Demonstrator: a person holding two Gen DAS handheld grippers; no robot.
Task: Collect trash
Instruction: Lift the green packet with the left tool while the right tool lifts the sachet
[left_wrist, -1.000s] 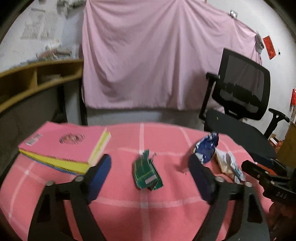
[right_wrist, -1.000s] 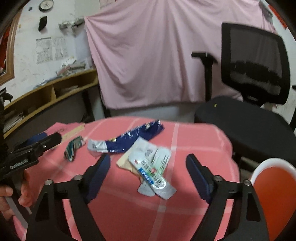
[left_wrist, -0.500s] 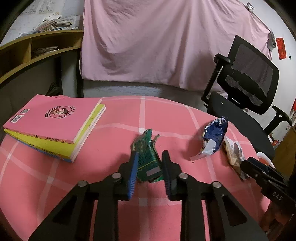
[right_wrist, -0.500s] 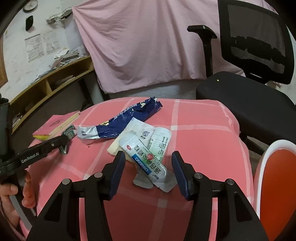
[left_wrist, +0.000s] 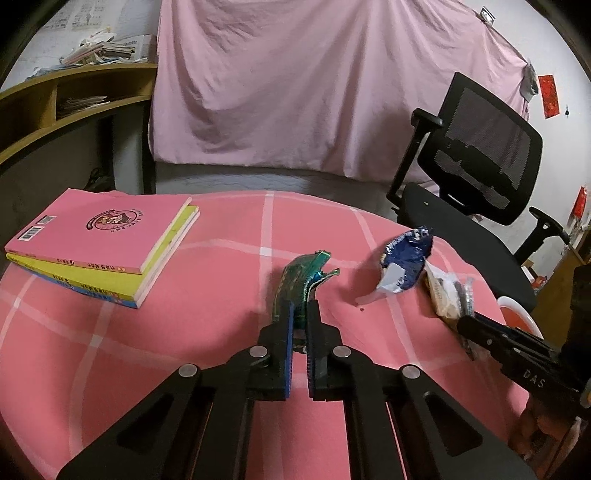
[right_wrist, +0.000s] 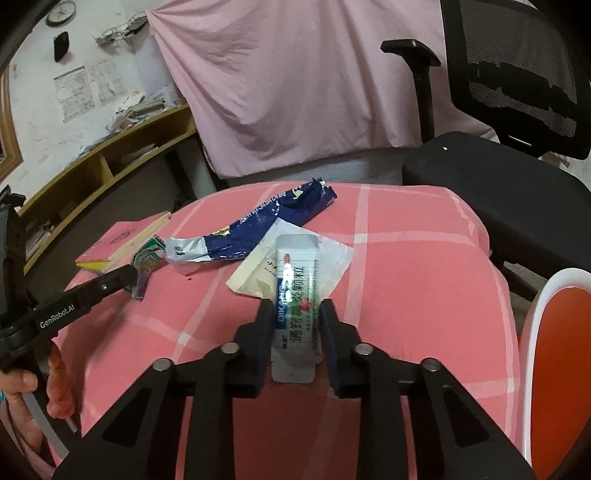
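Note:
A crumpled green wrapper (left_wrist: 301, 273) lies on the pink checked tablecloth (left_wrist: 184, 332), and my left gripper (left_wrist: 300, 306) is shut on its near end. To its right lie a blue foil wrapper (left_wrist: 404, 264) and a small pile of packets (left_wrist: 443, 291). In the right wrist view, a white, blue and green sachet (right_wrist: 295, 273) stands between the fingers of my right gripper (right_wrist: 295, 306). Its jaws are closing, and the pads touch the sachet's two long edges. A cream and white packet (right_wrist: 255, 277) lies under the sachet, with the blue wrapper (right_wrist: 258, 225) behind it.
Two stacked books (left_wrist: 99, 240) lie at the table's left. A black office chair (left_wrist: 480, 166) stands behind the table on the right. An orange bin with a white rim (right_wrist: 554, 350) is at the table's right edge. A wooden shelf (left_wrist: 55, 103) runs along the left wall.
Both grippers went from wide open to nearly shut: the left closed on the green wrapper, the right closed around the sachet. Both views tipped down toward the table.

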